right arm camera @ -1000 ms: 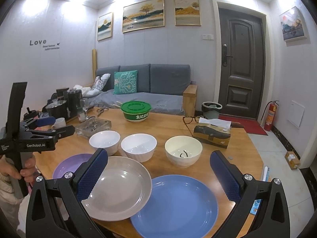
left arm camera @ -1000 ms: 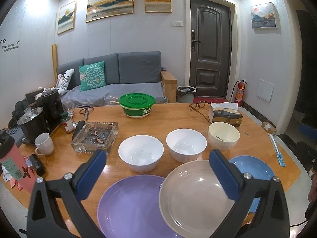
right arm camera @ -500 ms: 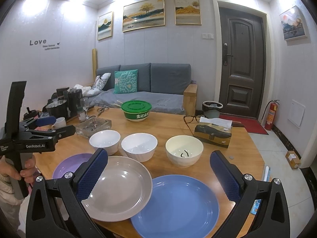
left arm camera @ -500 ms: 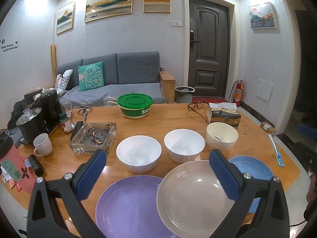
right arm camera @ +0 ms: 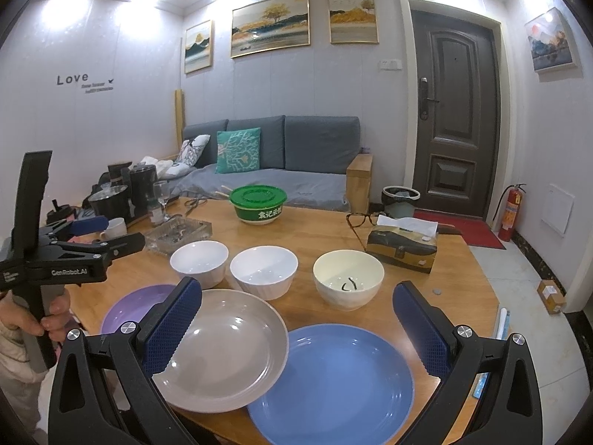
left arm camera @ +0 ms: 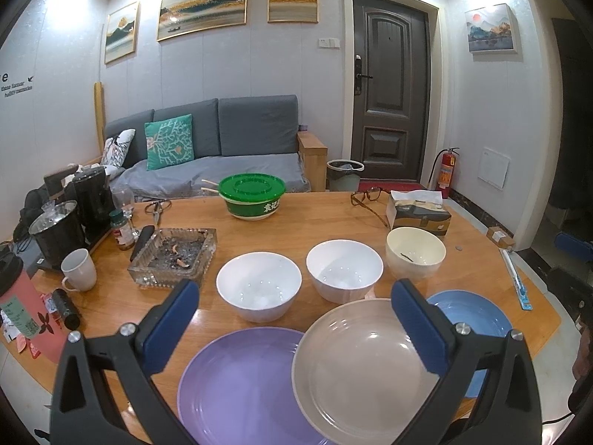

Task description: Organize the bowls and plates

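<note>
On the near edge of the wooden table (right arm camera: pixel 426 278) lie a round beige plate (right arm camera: pixel 229 352), overlapping a purple plate (left arm camera: pixel 241 382) and a blue plate (right arm camera: pixel 333 382); behind them stand two white bowls (right arm camera: pixel 264 267) and a cream bowl (right arm camera: pixel 348 278). Both the left tool (left arm camera: pixel 294 319) and the right tool (right arm camera: pixel 296 319) hang open above the plates, gripping nothing.

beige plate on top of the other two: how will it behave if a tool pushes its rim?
The beige plate looks rigid and glossy, so it would likely slide, not flex. It rests overlapping the purple plate and the blue plate, so it probably sits tilted and may rock or scrape.
</note>
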